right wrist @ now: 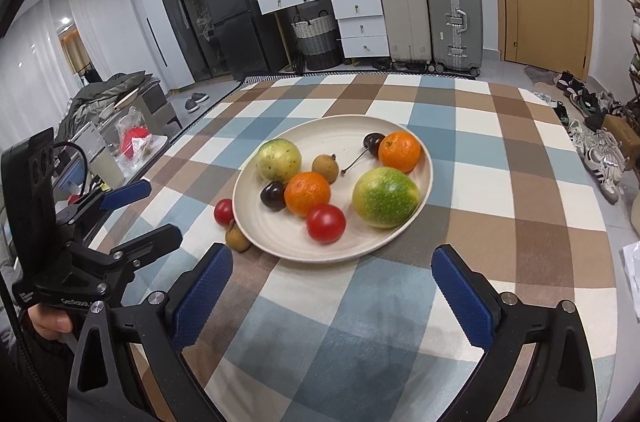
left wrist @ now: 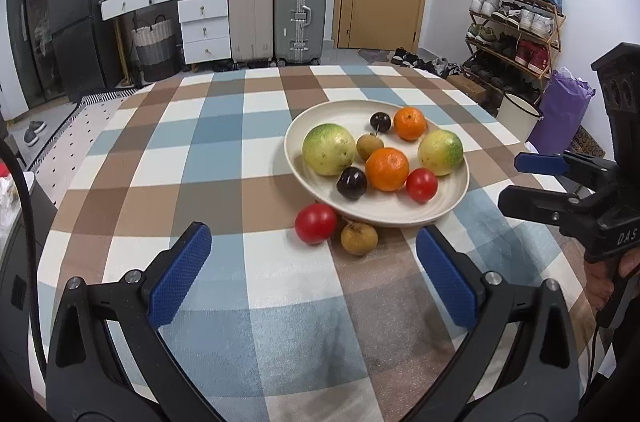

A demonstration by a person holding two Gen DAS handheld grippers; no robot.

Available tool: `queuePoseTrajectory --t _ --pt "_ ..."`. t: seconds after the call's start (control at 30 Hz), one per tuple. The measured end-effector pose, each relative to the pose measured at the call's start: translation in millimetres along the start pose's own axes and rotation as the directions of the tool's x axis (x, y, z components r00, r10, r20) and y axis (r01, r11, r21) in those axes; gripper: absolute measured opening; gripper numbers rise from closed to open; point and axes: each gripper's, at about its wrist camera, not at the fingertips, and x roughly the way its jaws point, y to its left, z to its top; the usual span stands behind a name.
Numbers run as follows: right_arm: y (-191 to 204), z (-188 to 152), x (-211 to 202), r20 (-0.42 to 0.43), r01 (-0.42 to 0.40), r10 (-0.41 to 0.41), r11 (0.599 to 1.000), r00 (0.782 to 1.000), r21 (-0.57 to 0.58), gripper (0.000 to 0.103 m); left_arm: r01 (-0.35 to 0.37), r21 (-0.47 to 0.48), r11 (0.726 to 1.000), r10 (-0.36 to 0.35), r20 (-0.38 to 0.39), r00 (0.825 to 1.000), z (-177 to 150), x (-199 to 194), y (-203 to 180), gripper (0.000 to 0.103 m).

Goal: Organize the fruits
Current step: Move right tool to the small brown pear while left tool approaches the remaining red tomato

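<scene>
A cream plate (left wrist: pixel 452 200) (right wrist: pixel 424 146) on the checked tablecloth holds two green-yellow fruits, two oranges, two dark cherries, a longan and a red tomato (left wrist: pixel 421 184) (right wrist: pixel 326 223). A second red tomato (left wrist: pixel 315 223) (right wrist: pixel 223 211) and a brown longan (left wrist: pixel 359 239) (right wrist: pixel 237 237) lie on the cloth against the plate's near-left rim. My left gripper (left wrist: pixel 312 274) is open and empty, just short of these two. My right gripper (right wrist: pixel 332 288) is open and empty, in front of the plate; it also shows at the right edge of the left wrist view (left wrist: pixel 528 182).
The checked tablecloth (left wrist: pixel 224 150) (right wrist: pixel 500 182) covers the table. Suitcases (left wrist: pixel 300 10), a drawer unit, a fridge and a door stand behind. A shoe rack (left wrist: pixel 516 22) is at the right. A cluttered side surface (right wrist: pixel 120 150) lies left of the table.
</scene>
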Motion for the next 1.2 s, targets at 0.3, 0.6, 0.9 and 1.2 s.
queuePoseTrajectory --t 0.3,0.6,0.9,1.2 --pt "19 -8 17 -0.035 -0.018 0.018 1.000 0.999 -0.006 0.101 -0.015 -0.012 1.000 0.015 -0.015 1.000 -8 4 12 0.102" --pt "39 -13 37 -0.086 -0.037 0.035 0.999 0.996 -0.026 0.086 -0.034 -0.015 0.999 0.033 -0.014 0.999 -10 6 21 0.101" --pt "69 -15 56 -0.127 -0.070 0.058 0.993 0.990 -0.094 0.067 -0.015 -0.042 0.999 0.012 -0.054 0.998 -13 14 29 0.072" --pt "86 -12 76 -0.154 -0.086 0.068 0.989 0.986 -0.118 0.057 -0.019 -0.064 0.998 0.014 -0.068 0.998 -15 17 40 0.069"
